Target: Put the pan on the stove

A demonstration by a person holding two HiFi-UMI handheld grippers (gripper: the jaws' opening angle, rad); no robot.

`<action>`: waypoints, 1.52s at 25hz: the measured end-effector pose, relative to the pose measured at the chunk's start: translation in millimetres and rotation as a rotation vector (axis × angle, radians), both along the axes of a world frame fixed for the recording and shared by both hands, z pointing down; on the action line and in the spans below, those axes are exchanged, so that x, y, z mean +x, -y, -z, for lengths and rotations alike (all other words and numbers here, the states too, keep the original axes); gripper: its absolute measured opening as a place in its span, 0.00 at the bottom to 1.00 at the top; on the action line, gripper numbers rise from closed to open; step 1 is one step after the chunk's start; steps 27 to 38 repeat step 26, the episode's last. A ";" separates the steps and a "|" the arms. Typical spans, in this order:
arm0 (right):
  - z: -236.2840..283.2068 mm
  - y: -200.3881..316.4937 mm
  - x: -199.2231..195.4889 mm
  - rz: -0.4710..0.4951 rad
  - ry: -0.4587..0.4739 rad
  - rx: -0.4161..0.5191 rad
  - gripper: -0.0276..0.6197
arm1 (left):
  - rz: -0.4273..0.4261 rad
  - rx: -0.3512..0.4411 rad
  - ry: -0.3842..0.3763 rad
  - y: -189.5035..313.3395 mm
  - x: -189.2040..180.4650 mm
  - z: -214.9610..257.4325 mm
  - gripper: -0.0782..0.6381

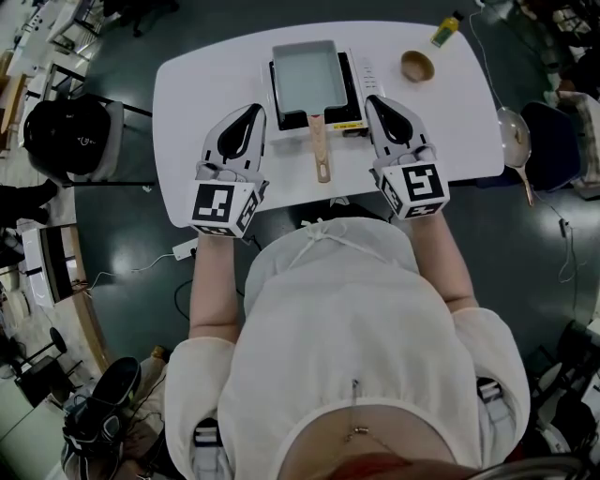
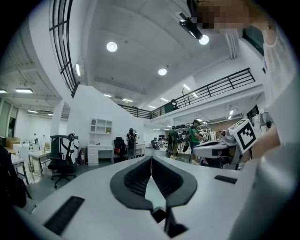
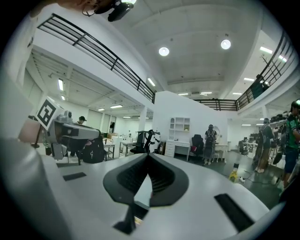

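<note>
Pan [image 1: 305, 77]: rectangular, pale inside, sitting on the stove at the upper centre of the head view; its wooden handle [image 1: 321, 150] reaches past the stove's near edge toward the person, over the table
Stove [image 1: 351, 89]: low and dark, on the far half of the white table [image 1: 202, 89], with a pale strip along its right side
Left gripper [image 1: 254, 112]: centre left of the head view, just left of the stove's near corner, touching neither stove nor pan; in its own view the two fingers are pressed together tip to tip, with nothing between them
Right gripper [image 1: 373, 100]: centre right of the head view, just right of the stove, also clear of stove and pan; its fingers are likewise pressed together on nothing
Gap between the grippers: the wooden handle lies in it, apart from both
Bowl [image 1: 417, 66]: small and brown, on the table to the upper right of the stove
Bottle [image 1: 446, 29]: yellow, at the table's far right edge
Gripper views: both look level across a large hall with desks, chairs and people standing far off
</note>
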State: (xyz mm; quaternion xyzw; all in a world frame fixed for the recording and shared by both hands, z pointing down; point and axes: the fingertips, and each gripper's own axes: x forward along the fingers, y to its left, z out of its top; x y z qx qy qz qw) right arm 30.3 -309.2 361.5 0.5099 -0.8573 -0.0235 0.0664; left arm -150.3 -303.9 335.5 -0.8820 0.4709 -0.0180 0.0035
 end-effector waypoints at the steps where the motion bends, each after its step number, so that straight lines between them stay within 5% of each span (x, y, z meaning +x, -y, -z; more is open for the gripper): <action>1: 0.4 0.1 -0.4 0.003 0.009 -0.002 0.05 | -0.002 -0.003 0.004 -0.1 0.4 -0.8 0.14; 38: 0.7 -8.1 -14.9 0.024 -0.035 0.039 0.05 | 0.004 -0.002 0.024 -11.1 -4.4 2.3 0.14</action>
